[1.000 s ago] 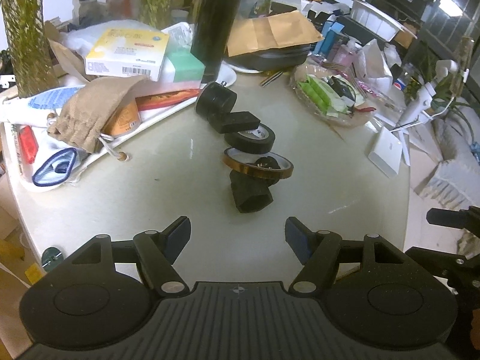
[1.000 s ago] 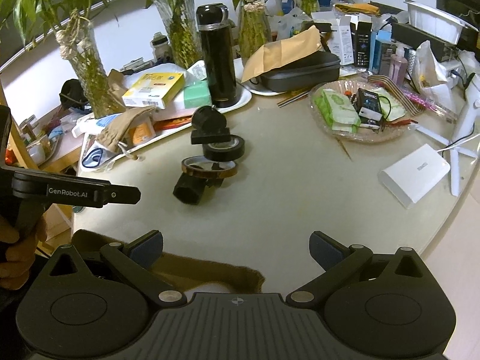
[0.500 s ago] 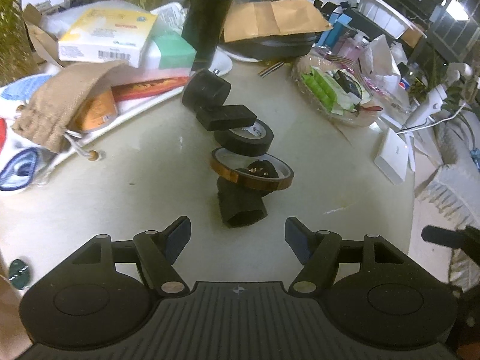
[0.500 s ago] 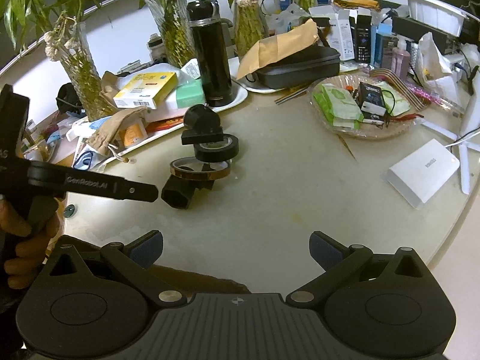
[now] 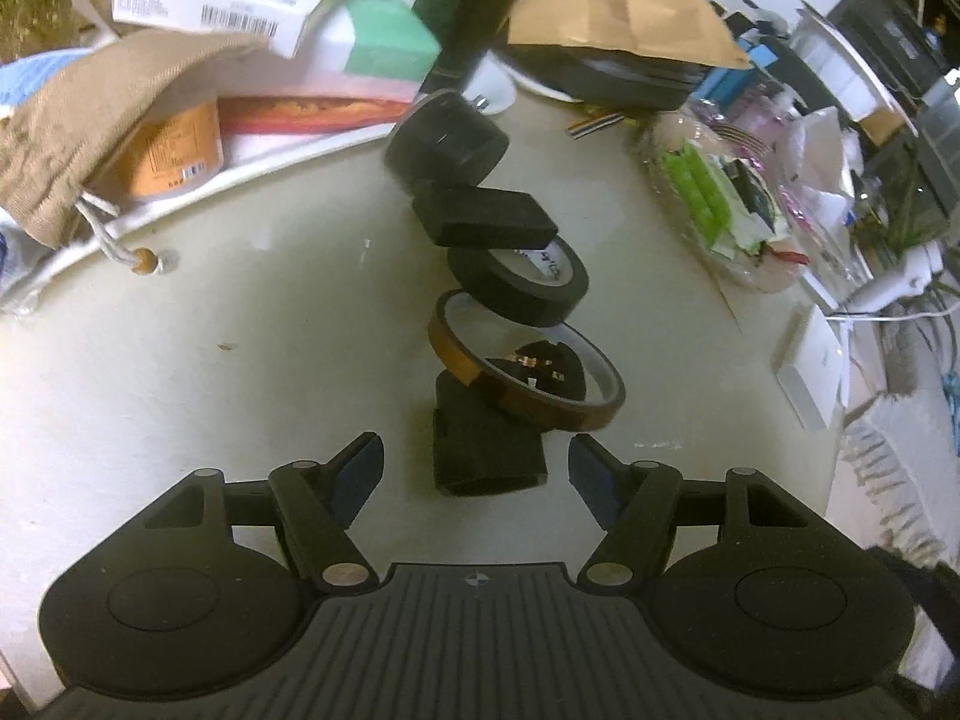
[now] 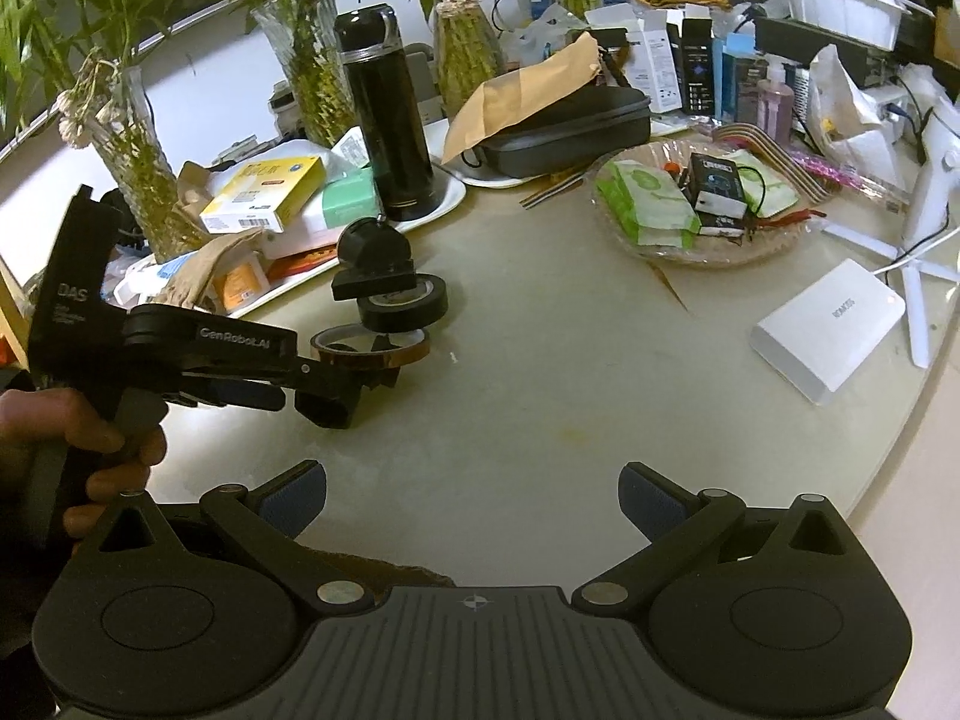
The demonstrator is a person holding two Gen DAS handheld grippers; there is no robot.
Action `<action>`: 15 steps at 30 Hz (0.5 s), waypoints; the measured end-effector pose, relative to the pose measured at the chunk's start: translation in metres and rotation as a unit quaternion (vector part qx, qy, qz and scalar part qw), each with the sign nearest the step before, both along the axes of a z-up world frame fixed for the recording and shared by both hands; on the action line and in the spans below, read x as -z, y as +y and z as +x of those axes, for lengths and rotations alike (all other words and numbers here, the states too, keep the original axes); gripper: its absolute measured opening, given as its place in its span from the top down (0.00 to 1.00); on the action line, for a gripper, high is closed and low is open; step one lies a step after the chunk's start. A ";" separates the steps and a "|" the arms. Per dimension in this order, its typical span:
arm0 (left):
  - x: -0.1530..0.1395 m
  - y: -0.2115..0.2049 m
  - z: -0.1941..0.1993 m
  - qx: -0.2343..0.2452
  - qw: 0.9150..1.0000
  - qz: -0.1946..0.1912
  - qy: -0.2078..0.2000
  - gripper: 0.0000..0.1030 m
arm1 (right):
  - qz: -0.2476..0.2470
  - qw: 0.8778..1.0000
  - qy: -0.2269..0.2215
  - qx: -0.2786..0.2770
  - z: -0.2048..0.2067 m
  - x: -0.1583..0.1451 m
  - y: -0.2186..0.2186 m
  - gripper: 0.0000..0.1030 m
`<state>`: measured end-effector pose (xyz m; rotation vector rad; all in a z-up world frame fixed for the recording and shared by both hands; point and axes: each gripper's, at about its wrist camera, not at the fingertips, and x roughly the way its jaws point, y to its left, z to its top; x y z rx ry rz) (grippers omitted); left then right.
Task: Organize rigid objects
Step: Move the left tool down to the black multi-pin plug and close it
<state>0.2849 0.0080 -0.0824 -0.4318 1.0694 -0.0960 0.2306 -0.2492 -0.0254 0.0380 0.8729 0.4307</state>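
Observation:
A row of dark objects lies on the round table. Nearest is a black plug-like block (image 5: 486, 450), with an amber tape roll (image 5: 528, 360) leaning on it. Behind come a black tape roll (image 5: 516, 282), a flat black block (image 5: 480, 216) and a black cylinder (image 5: 444, 144). My left gripper (image 5: 474, 474) is open, its fingers on either side of the plug block's near end, not touching. In the right wrist view the left gripper (image 6: 312, 396) reaches the block (image 6: 336, 408) from the left. My right gripper (image 6: 474, 498) is open and empty above bare table near the front edge.
A tray (image 6: 420, 216) at the back holds a black flask (image 6: 384, 120), boxes and a cloth bag (image 5: 96, 120). A glass dish of packets (image 6: 702, 204) and a white box (image 6: 828, 324) lie at the right. Plant vases (image 6: 144, 168) stand behind.
My left gripper has moved forward toward the row, so the plug block now lies between its open fingers. The right gripper has stayed nearly still.

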 end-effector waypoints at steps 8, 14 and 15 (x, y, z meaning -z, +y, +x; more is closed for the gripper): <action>0.007 -0.003 0.005 0.001 1.000 -0.013 0.008 0.50 | 0.011 1.000 0.001 0.007 0.001 0.000 -0.004 0.00; 0.008 -0.002 0.005 0.003 1.000 -0.020 0.006 0.60 | 0.012 1.000 -0.001 0.010 0.000 -0.001 -0.005 0.00; 0.008 -0.002 0.005 0.003 1.000 -0.023 0.007 0.60 | 0.013 1.000 -0.002 0.011 0.000 -0.001 -0.005 0.00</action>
